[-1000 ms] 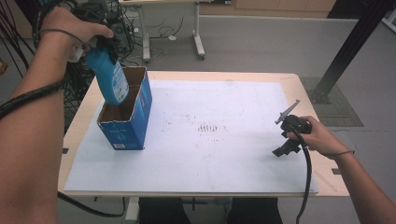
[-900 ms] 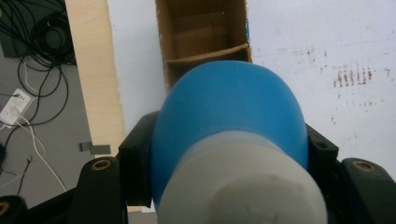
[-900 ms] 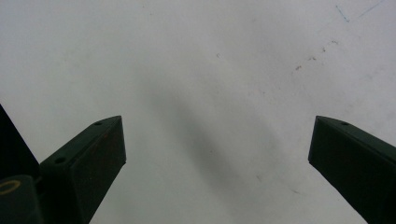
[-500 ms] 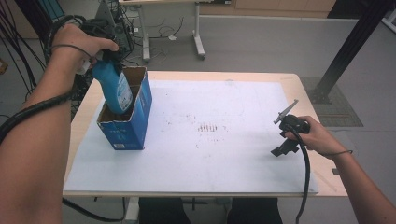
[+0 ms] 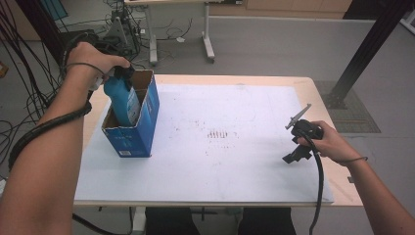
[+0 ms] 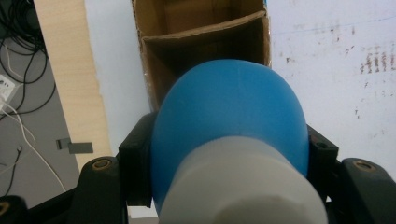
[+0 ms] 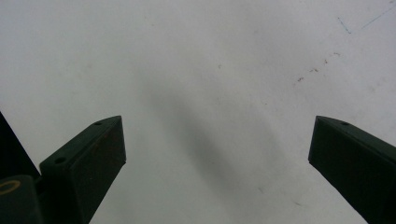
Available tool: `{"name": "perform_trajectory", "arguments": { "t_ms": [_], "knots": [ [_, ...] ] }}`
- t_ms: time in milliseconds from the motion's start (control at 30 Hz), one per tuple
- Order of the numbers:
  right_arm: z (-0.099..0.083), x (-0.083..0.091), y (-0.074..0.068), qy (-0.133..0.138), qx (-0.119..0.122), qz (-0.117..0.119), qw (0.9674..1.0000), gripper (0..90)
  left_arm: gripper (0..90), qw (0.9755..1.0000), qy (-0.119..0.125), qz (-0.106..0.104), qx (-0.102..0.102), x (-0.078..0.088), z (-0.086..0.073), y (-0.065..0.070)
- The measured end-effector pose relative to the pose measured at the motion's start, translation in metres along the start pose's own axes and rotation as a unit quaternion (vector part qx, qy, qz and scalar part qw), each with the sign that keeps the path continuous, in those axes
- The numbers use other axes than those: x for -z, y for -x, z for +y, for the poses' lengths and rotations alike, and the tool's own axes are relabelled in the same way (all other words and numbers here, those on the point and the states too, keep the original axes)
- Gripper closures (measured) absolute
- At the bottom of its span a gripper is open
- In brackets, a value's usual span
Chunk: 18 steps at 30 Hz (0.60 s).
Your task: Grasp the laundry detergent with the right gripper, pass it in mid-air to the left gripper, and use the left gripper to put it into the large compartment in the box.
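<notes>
Blue plastic bottle (image 5: 122, 100) with a pale grey neck stands partly inside an open blue cardboard box (image 5: 134, 134) at the far left part of the table, its lower body below the box rim and its shoulder and neck above it. The left gripper (image 5: 121, 73) is clamped on the bottle near its top, held by the person's left hand (image 5: 90, 61), which reaches in over the far left corner of the table. In the left gripper view the bottle's rounded blue shoulder (image 6: 229, 126) sits between the two black jaws, which press against it on either side, and the brown inside of the box (image 6: 201, 42), split by a cardboard divider, lies beyond it. The bottle leans slightly toward the far wall of the box.

A white sheet (image 5: 220, 142) covers most of the light wooden table (image 5: 313, 93); it carries a faint patch of brownish marks near its middle. On the right side, the person's right hand (image 5: 328, 144) holds the right gripper (image 5: 296, 142) low over the sheet, well apart from the box. In the right gripper view its jaws are spread wide with nothing between them, only bare white sheet (image 7: 205, 93) with a few small specks. A black cable (image 5: 320, 186) trails from that gripper toward the near edge.
</notes>
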State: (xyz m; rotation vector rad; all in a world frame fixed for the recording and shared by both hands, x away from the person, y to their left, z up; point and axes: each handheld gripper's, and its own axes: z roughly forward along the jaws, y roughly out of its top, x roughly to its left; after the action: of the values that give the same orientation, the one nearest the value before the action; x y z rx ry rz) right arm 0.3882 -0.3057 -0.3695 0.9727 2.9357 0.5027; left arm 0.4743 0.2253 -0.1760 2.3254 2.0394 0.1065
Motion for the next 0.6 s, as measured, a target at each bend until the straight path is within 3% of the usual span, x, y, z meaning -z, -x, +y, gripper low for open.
{"name": "perform_trajectory", "arguments": {
  "t_ms": [600],
  "knots": [
    [-0.003, -0.002, 0.0, 0.003, -0.003, 0.003, 1.0, 3.8, 37.5, 0.9998, -0.016, 0.003, 0.01, -0.048, -0.004, -0.004]
  ]
}}
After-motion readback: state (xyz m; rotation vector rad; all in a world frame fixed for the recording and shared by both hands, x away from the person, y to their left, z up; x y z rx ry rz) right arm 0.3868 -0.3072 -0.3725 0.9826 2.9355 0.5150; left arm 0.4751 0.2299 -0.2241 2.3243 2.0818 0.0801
